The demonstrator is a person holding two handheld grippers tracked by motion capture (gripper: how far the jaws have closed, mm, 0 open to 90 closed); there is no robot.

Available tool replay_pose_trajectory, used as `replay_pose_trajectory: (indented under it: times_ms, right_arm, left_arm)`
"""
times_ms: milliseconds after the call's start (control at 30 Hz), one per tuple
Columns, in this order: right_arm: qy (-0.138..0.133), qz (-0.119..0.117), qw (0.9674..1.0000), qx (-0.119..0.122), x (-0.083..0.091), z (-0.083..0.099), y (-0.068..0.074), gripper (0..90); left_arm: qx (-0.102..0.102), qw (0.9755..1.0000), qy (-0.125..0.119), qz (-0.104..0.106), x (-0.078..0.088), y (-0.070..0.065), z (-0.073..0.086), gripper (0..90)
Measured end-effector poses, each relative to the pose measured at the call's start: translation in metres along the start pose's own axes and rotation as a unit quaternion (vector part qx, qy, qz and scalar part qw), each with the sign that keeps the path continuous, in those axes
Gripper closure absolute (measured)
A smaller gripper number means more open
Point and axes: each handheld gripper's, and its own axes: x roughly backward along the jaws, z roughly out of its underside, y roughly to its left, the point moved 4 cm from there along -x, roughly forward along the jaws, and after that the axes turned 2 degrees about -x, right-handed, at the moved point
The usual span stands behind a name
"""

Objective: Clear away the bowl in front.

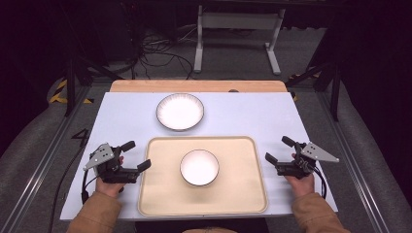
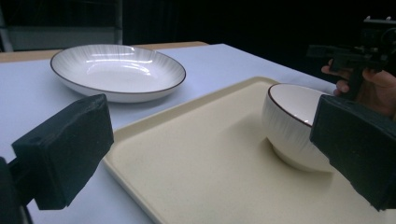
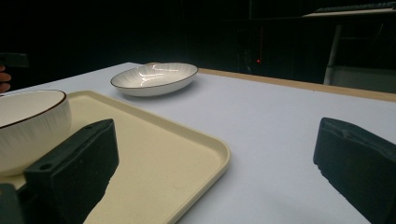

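Bowl (image 1: 199,167) sits on the tray (image 1: 160,194) between the wide-open, empty left gripper (image 1: 135,155) and right gripper (image 1: 276,149).

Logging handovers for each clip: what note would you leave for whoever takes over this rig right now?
Left tongs: open, empty, at the tray's left edge.
Right tongs: open, empty, just right of the tray.
Bowl sits upright in the middle of the beige tray. Plate lies on the white table beyond the tray, apart from it.
Done: nothing gripped so far.
Left: probably grasping the bowl or plate; both tongs are nearest the bowl.
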Motion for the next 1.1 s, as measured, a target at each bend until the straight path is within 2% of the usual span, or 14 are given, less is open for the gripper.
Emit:
replay_pose_trajectory:
  times_ms: [133, 267, 467, 567, 733, 833, 1100]
  right_arm:
    - [-0.006, 0.000, 0.9999, 0.010, 0.001, -0.001, 0.001, 0.0]
    - [-0.013, 0.000, 0.9997, 0.021, 0.003, -0.001, 0.004, 0.0]
    - [-0.032, 0.008, 0.9987, 0.040, 0.007, 0.000, 0.008, 0.0]
    - [-0.032, 0.005, 0.9988, 0.037, 0.008, 0.001, 0.010, 0.0]
    - [-0.027, 0.005, 0.9989, 0.037, 0.007, 0.002, 0.011, 0.0]
    - [-0.027, 0.005, 0.9989, 0.037, 0.007, 0.002, 0.010, 0.0]
    - [-0.026, 0.002, 0.9992, 0.029, 0.006, 0.002, 0.009, 0.0]
  left_arm:
    - [-0.001, 1.0000, 0.001, -0.001, -0.001, 0.001, 0.003, 0.2]
    - [0.009, 1.0000, 0.002, -0.002, -0.001, 0.004, 0.006, 0.2]
    - [0.004, 0.9998, 0.018, -0.004, -0.003, 0.002, 0.010, 0.2]
    - [0.001, 0.9997, 0.024, -0.008, -0.004, 0.002, 0.011, 0.2]
    - [0.016, 0.9993, 0.030, -0.012, -0.005, 0.005, 0.012, 0.2]
    - [0.018, 0.9993, 0.031, -0.014, -0.005, 0.004, 0.012, 0.3]
    - [0.010, 0.9994, 0.031, -0.012, -0.005, 0.003, 0.011, 0.2]
